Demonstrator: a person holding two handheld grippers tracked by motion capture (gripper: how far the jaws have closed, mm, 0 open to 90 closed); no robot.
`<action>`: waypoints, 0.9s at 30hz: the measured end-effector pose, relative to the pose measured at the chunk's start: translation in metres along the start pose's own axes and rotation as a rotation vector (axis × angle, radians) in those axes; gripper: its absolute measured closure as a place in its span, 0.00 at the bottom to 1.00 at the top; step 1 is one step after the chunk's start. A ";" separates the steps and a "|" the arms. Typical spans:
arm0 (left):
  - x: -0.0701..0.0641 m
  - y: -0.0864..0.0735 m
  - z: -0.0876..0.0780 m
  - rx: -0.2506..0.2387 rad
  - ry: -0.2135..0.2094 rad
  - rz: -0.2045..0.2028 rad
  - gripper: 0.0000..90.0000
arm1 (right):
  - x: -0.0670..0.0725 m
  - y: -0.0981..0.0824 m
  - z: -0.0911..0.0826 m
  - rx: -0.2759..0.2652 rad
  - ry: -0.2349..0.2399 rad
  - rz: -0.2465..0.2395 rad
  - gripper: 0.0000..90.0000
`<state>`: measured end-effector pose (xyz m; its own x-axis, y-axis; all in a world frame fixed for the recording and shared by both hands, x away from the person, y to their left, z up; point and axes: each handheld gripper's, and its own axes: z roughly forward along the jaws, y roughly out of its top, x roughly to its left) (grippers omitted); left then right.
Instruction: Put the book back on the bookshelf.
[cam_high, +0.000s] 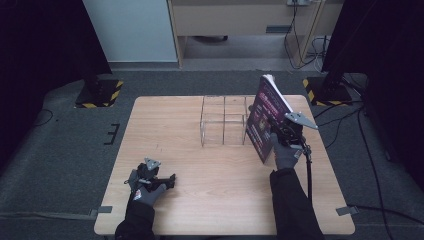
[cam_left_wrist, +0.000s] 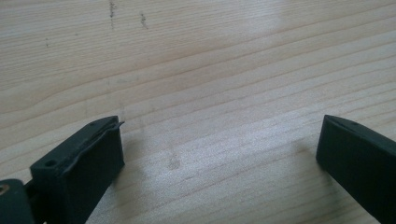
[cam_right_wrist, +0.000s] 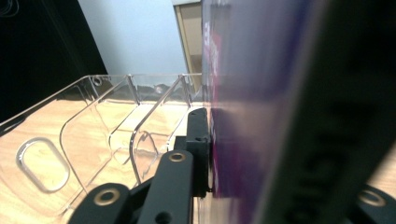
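Note:
A purple-covered book (cam_high: 265, 117) stands upright and tilted at the right side of the wooden table (cam_high: 210, 165), with my right gripper (cam_high: 275, 132) shut on its lower edge. In the right gripper view the book's cover (cam_right_wrist: 252, 116) sits close up, and one black finger (cam_right_wrist: 198, 149) presses against it; the other finger is mostly hidden behind the book. A clear acrylic organizer (cam_high: 224, 121) with several upright dividers (cam_right_wrist: 135, 135) stands just left of the book. My left gripper (cam_high: 169, 180) rests near the table's front left, open (cam_left_wrist: 219, 149) over bare wood, nothing between its fingers.
Black stand bases with yellow-black striped corners sit on the floor behind the table at the left (cam_high: 97, 92) and at the right (cam_high: 322, 90). Cables (cam_high: 370, 150) trail over the grey floor to the right. A wooden cabinet (cam_high: 240, 20) stands at the back.

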<state>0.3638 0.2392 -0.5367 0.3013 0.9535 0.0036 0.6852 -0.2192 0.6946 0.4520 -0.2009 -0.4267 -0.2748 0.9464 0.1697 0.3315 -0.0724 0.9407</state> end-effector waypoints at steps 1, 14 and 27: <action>0.000 0.000 0.000 0.000 0.000 0.000 0.00 | 0.000 0.000 -0.001 0.003 -0.003 -0.006 0.88; 0.000 0.000 0.000 0.000 0.000 0.000 0.00 | -0.001 0.013 -0.016 0.033 0.002 -0.022 0.83; 0.000 0.000 0.000 0.000 0.000 0.000 0.00 | 0.002 0.011 -0.016 0.002 -0.008 -0.006 0.92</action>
<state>0.3638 0.2391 -0.5366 0.3010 0.9536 0.0033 0.6856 -0.2188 0.6943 0.4404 -0.2053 -0.4116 -0.2700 0.9492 0.1616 0.3317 -0.0658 0.9411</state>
